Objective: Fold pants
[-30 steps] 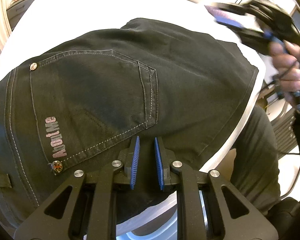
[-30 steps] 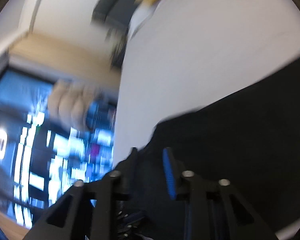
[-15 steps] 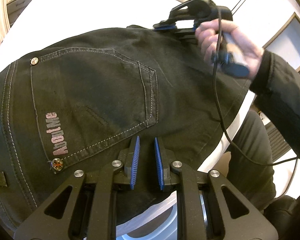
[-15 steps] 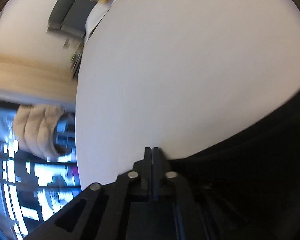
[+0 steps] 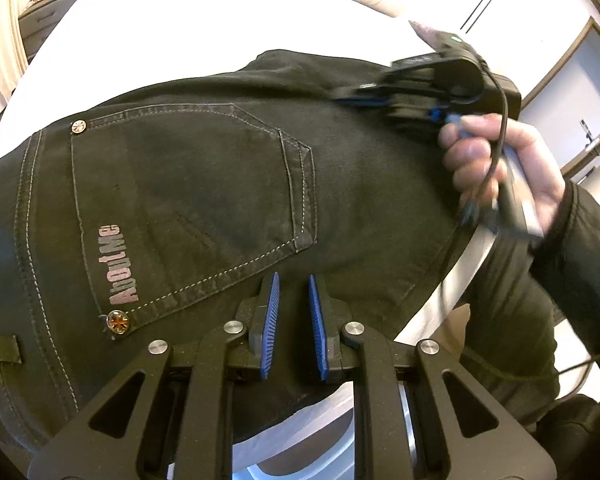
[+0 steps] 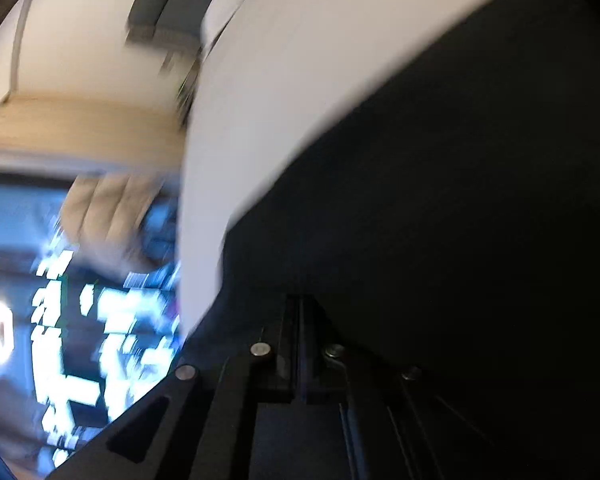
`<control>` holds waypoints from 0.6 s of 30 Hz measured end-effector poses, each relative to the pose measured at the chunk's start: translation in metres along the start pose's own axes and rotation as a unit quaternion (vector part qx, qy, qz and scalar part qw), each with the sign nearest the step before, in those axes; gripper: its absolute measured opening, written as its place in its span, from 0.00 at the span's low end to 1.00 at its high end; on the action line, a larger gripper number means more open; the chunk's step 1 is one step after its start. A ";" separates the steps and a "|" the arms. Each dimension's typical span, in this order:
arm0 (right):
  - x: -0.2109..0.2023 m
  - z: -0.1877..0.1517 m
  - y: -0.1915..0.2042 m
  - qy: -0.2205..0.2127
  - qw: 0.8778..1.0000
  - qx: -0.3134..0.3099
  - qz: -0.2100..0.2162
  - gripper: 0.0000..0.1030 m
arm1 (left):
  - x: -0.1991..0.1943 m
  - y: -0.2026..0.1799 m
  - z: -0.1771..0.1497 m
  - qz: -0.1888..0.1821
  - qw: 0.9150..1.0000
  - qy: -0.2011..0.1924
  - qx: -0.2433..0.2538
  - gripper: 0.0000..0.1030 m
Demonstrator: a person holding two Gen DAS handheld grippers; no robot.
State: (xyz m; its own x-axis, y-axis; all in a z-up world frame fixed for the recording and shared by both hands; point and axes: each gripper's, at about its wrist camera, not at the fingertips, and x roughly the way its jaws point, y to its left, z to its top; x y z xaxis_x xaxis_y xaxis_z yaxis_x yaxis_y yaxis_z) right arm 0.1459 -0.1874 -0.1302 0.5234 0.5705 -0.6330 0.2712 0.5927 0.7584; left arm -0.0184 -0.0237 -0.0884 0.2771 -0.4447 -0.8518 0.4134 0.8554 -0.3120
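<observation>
- A white table [image 5: 204, 36] fills the middle of the left wrist view.
- Past its far left corner stands a grey drawer unit [image 5: 46, 20], with a pale curtain [image 5: 4, 60] beside it.
- A white wall [image 5: 540, 12] with a wood-framed door [image 5: 580, 92] lies off the right edge.
- In the blurred right wrist view, a wood floor [image 6: 80, 128] shows beyond the table's left edge.

The black pants [image 5: 204, 184] carry pale contrast stitching around the back pocket [image 5: 192, 204], pinkish-grey lettering along that pocket's edge and copper rivets at its corners, lying on a white counter [image 5: 180, 28], while the black left gripper [image 5: 294, 322] has ribbed blue pads [image 5: 270, 316].
</observation>
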 end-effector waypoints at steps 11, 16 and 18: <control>-0.068 -0.020 0.010 -0.018 0.999 -0.007 0.044 0.14 | -0.023 0.032 0.059 0.045 0.998 -0.037 -0.023 0.15; -0.016 -0.035 0.003 0.051 0.998 -0.003 0.037 0.02 | 0.015 0.059 0.069 0.049 0.998 0.005 -0.045 0.15; -0.030 -0.017 -0.027 0.029 0.997 0.044 0.048 0.00 | 0.015 0.060 0.069 0.050 0.998 0.005 -0.045 0.15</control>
State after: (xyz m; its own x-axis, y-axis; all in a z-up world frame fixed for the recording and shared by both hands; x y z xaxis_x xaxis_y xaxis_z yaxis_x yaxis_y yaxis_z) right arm 0.1089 -0.2111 -0.1339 0.5040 0.6557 -0.5622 0.2927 0.4828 0.8254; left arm 0.0706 0.0027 -0.0907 0.3051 -0.3533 -0.8844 0.3048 0.9160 -0.2608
